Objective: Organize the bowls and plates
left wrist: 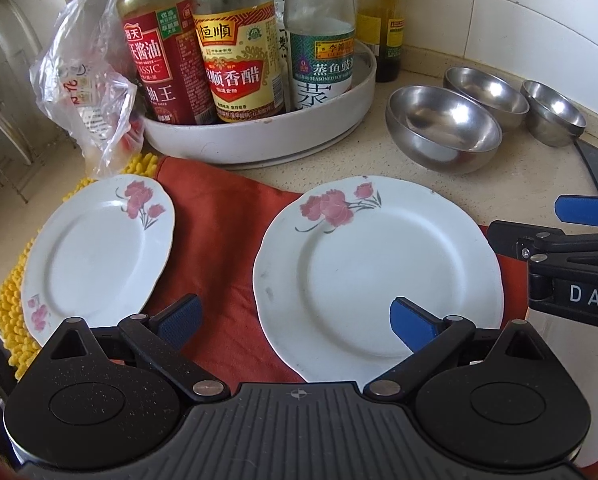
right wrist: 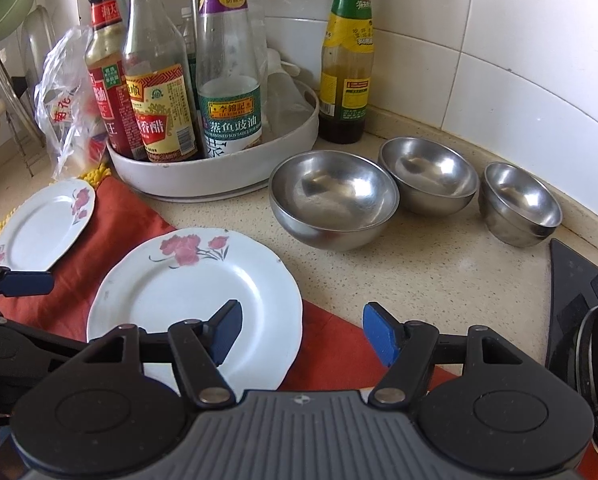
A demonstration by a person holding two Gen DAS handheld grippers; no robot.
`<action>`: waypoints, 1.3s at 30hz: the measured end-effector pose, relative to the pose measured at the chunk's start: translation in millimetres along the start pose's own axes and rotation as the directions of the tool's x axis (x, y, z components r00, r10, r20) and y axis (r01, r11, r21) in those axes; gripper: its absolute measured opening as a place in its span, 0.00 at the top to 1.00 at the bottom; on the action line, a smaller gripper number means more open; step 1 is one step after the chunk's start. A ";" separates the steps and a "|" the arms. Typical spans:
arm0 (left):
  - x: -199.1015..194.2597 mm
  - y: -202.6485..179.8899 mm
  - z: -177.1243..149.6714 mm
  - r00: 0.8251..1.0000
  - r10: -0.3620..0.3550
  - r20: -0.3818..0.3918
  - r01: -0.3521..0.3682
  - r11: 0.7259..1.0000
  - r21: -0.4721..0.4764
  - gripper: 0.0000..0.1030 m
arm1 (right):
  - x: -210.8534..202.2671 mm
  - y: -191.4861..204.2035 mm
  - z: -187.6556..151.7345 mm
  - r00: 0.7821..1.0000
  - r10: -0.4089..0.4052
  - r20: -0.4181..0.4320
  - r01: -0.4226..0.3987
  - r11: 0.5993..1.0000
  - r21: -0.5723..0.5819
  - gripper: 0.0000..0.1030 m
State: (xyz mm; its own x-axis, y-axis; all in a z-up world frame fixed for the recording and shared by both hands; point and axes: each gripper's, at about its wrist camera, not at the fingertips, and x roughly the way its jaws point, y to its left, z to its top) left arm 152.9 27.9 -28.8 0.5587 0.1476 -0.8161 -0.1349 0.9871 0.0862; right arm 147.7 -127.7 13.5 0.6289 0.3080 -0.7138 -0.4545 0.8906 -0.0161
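Left gripper: jaws wide apart, nothing between the pads; it hangs tilted down over the red cloth, in the gap between the two plates.
Right gripper: jaws about half open, holding nothing; its left pad sits over the near plate's rim, its right pad over cloth and counter.
Near plate: white with a pink flower, lying flat on the cloth, straight ahead of the right gripper's left jaw and just right of the left gripper's centre line.
Far plate: same pattern, flat, partly on the cloth and partly on a yellow mat, off to the left gripper's left side.
Bowls: three steel ones in a row on the bare counter, beyond and to the right of the right gripper; the two larger touch or nearly so, the smallest stands just beside them by the stove.
Key relation: the plates lie apart, side by side, with the left gripper between them; the far plate is the left hand's to reach, the bowls are the right hand's.
Round things: no long axis, so any rim point nearest the jaws would serve.
Background: bottle tray behind the plates, clear of the likely path.
Judgement: nothing stacked yet; a rim grasp on one plate looks like the next step.
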 end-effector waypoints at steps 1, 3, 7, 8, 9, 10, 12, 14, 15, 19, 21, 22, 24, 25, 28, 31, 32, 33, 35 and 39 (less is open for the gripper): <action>0.9 0.3 0.0 1.000 -0.001 -0.003 0.000 1.000 -0.004 0.02 | 1.5 -0.2 0.4 1.000 0.004 -0.003 -0.004 1.000 -0.003 0.35; 2.1 0.9 0.3 1.000 0.000 -0.007 0.000 1.000 -0.013 0.02 | 4.7 0.1 2.1 1.000 0.010 -0.007 -0.010 1.000 -0.010 0.35; 5.4 2.3 2.0 1.000 0.001 -0.016 -0.002 1.000 -0.028 0.01 | 10.5 -2.2 4.9 1.000 0.024 -0.009 -0.024 1.000 -0.018 0.34; 6.4 2.2 2.2 1.000 0.000 -0.021 0.000 1.000 -0.031 0.01 | 12.5 -3.1 5.2 1.000 0.026 -0.013 -0.027 0.999 -0.018 0.34; 7.7 2.1 2.4 1.000 -0.003 -0.026 0.002 0.999 -0.033 0.01 | 14.9 -4.3 5.3 0.999 0.029 -0.018 -0.030 0.999 -0.017 0.34; 9.0 1.6 2.6 1.000 -0.003 -0.031 0.002 0.999 -0.034 0.01 | 17.4 -5.6 5.0 0.999 0.032 -0.023 -0.033 0.999 -0.016 0.34; 12.3 -0.5 3.1 0.999 0.000 -0.042 -0.002 1.000 -0.032 0.01 | 22.0 -7.6 4.9 0.999 0.039 -0.035 -0.039 0.999 -0.014 0.34; 14.5 -1.9 3.9 0.999 0.000 -0.051 -0.002 0.999 -0.033 0.01 | 26.4 -9.6 4.5 0.998 0.052 -0.045 -0.053 0.999 -0.008 0.34; 15.6 -2.6 4.4 0.999 -0.001 -0.054 0.000 0.999 -0.033 0.01 | 28.5 -10.4 4.3 0.997 0.059 -0.050 -0.059 0.998 -0.006 0.34; 21.8 -3.4 5.0 0.997 0.004 -0.074 -0.006 0.999 -0.037 0.01 | 36.7 -12.1 4.4 0.995 0.078 -0.065 -0.078 0.997 -0.007 0.34; 25.0 -1.9 5.0 0.997 -0.003 -0.082 -0.001 0.999 -0.049 0.01 | 40.7 -13.0 4.0 0.993 0.088 -0.075 -0.089 0.996 -0.003 0.34; 26.6 -1.3 5.2 0.996 -0.004 -0.087 -0.001 0.999 -0.054 0.02 | 42.6 -13.5 3.5 0.992 0.095 -0.082 -0.096 0.995 0.000 0.34; 29.5 -1.7 5.2 0.996 -0.003 -0.093 -0.002 0.999 -0.054 0.02 | 46.2 -14.0 2.0 0.989 0.111 -0.096 -0.110 0.994 0.007 0.34; 31.3 -1.9 5.5 0.995 -0.002 -0.097 -0.003 0.999 -0.053 0.02 | 48.0 -14.0 1.0 0.988 0.117 -0.102 -0.117 0.993 0.009 0.34; 34.0 -2.5 6.4 0.995 -0.017 -0.098 0.011 0.999 -0.053 0.02 | 51.5 -16.0 -0.9 0.982 0.151 -0.110 -0.149 0.988 0.031 0.41; 35.4 -4.3 7.3 0.995 -0.033 -0.093 0.029 0.999 -0.043 0.02 | 54.9 -17.4 -1.1 0.974 0.189 -0.127 -0.183 0.981 0.057 0.50; 35.7 -5.3 7.6 0.995 -0.041 -0.093 0.038 0.999 -0.039 0.02 | 54.9 -16.6 -1.2 0.974 0.189 -0.125 -0.183 0.982 0.053 0.51; 36.0 -6.0 8.1 0.994 -0.051 -0.093 0.048 0.998 -0.036 0.02 | 55.3 -16.5 -1.0 0.973 0.192 -0.125 -0.187 0.981 0.053 0.53; 38.0 -7.0 9.5 0.993 -0.070 -0.095 0.067 0.997 -0.036 0.02 | 55.9 -16.8 -0.3 0.972 0.200 -0.125 -0.194 0.979 0.060 0.54; 40.7 -6.4 10.1 0.991 -0.099 -0.091 0.095 0.995 -0.041 0.03 | 57.2 -18.3 -0.2 0.966 0.224 -0.126 -0.216 0.974 0.073 0.56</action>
State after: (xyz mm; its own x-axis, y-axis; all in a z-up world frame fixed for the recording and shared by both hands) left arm 184.8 28.2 -56.8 0.4927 0.0431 -0.8691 -0.1146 0.9933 -0.0157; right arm 191.9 -126.5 -27.1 0.4262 0.4552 -0.7818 -0.5323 0.8249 0.1902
